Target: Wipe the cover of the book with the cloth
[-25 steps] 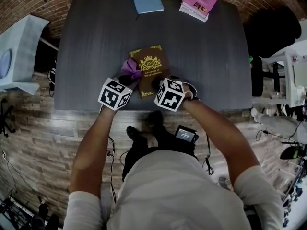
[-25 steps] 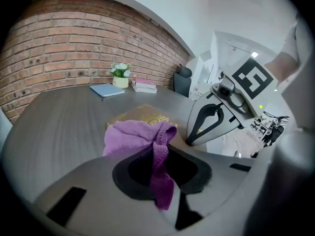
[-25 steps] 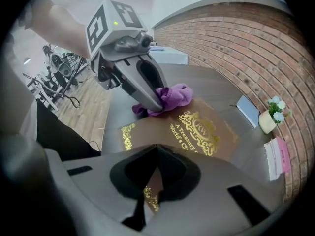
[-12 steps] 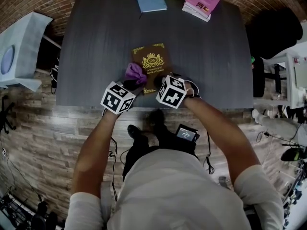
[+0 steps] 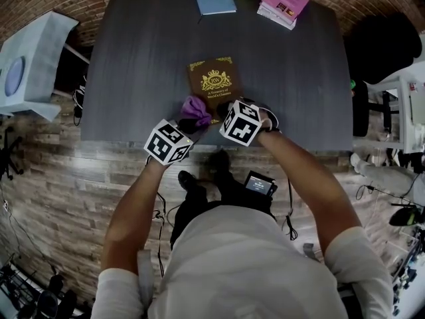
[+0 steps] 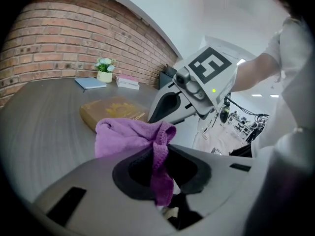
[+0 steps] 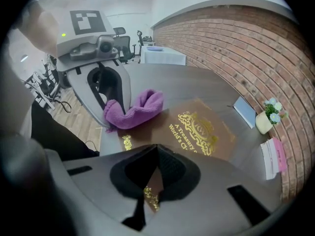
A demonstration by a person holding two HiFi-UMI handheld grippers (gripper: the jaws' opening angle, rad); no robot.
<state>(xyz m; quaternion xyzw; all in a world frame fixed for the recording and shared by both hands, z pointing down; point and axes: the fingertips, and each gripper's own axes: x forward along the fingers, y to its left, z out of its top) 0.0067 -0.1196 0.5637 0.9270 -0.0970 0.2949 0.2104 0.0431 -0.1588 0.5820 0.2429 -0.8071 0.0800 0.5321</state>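
Wiping under way: left tool (image 6: 160,167) clamps purple cloth (image 5: 196,108) at near-left corner of book (image 5: 214,80). Right tool (image 7: 156,175) closed, tips on book's near edge. Next: sweep cloth across cover with light pressure, book steadied on worktop (image 5: 133,58).

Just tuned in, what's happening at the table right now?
A person works with two hand-held grippers at the dark table. The left hand-held gripper is shut on a purple cloth, which lies on the near left corner of the brown book. The right hand-held gripper is shut on the book's near edge.
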